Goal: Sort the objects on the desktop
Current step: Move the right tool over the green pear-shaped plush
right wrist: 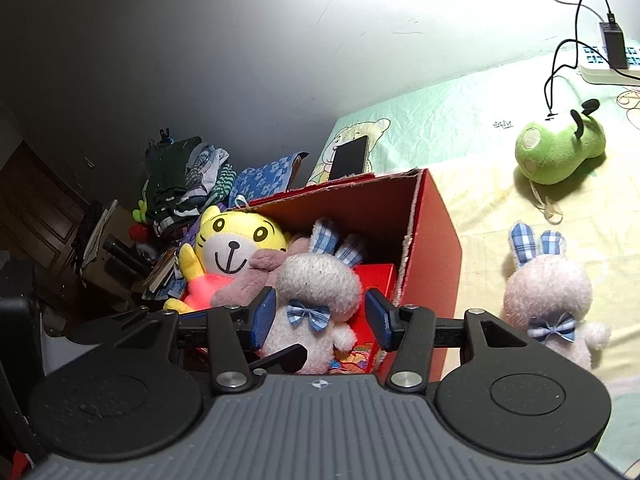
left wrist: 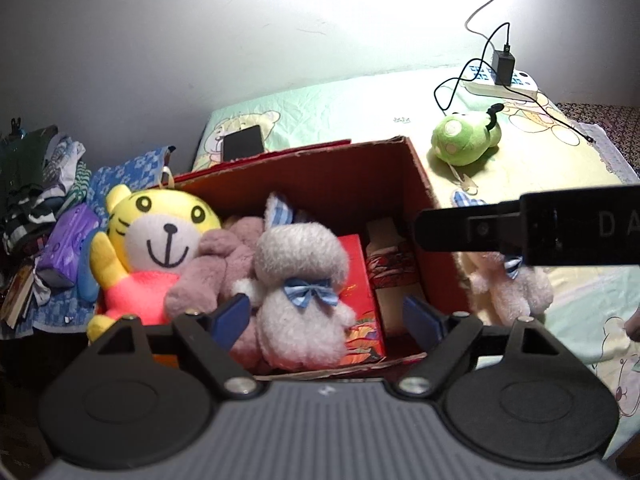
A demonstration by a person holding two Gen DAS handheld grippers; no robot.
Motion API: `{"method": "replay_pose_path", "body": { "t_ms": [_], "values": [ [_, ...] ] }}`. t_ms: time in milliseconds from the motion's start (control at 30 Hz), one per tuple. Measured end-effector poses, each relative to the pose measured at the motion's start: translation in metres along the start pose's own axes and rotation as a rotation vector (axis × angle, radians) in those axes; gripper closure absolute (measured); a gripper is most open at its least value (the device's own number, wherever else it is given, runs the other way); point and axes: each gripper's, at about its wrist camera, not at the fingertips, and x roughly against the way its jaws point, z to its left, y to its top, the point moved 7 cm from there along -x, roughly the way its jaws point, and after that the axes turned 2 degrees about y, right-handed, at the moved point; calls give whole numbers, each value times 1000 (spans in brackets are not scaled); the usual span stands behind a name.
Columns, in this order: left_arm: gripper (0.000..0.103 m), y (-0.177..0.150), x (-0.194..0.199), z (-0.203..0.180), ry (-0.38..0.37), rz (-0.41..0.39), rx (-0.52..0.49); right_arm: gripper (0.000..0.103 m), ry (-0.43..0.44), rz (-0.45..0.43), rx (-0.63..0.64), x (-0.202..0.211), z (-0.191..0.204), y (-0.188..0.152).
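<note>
A red cardboard box (left wrist: pixel 424 184) (right wrist: pixel 436 240) stands on the bed and holds a yellow tiger plush (left wrist: pixel 152 248) (right wrist: pixel 228 256), a mauve plush (left wrist: pixel 216 264) and a white rabbit plush with a blue bow (left wrist: pixel 304 292) (right wrist: pixel 316 304). My left gripper (left wrist: pixel 328 316) is open above the box, its fingers either side of the rabbit. My right gripper (right wrist: pixel 322 316) is open, its pads (right wrist: pixel 262 316) wide of the same rabbit. A second white rabbit (right wrist: pixel 548 300) (left wrist: pixel 508 288) sits on the bed right of the box. A green plush (left wrist: pixel 464 136) (right wrist: pixel 556 148) lies farther back.
The box also holds a red carton (left wrist: pixel 360 280) and a bottle (left wrist: pixel 392 264). A phone (left wrist: pixel 243 142) (right wrist: pixel 349 158) lies behind the box. A power strip with charger and cables (left wrist: pixel 504 80) (right wrist: pixel 608 60) sits at the back right. Clothes and clutter (left wrist: pixel 48 208) pile up left.
</note>
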Motion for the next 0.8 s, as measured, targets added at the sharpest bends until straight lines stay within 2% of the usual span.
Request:
{"method": "replay_pose_path", "body": {
  "t_ms": [333,600,700,800],
  "values": [
    [18,21,25,-77,-94,-94,-60,50,-30,-67,-102,55,-68,9],
    [18,18,5,-165,-205,-100,-141,49,-115,-74,-202,82,-144,12],
    [18,11,-15,-191,-190,-75,-162,48,-125,-49,-231,84,-168,6],
    [18,2,-35,-203,-187,-26,-152,40,-120,-20,-248,82,-184,-2]
  ]
}}
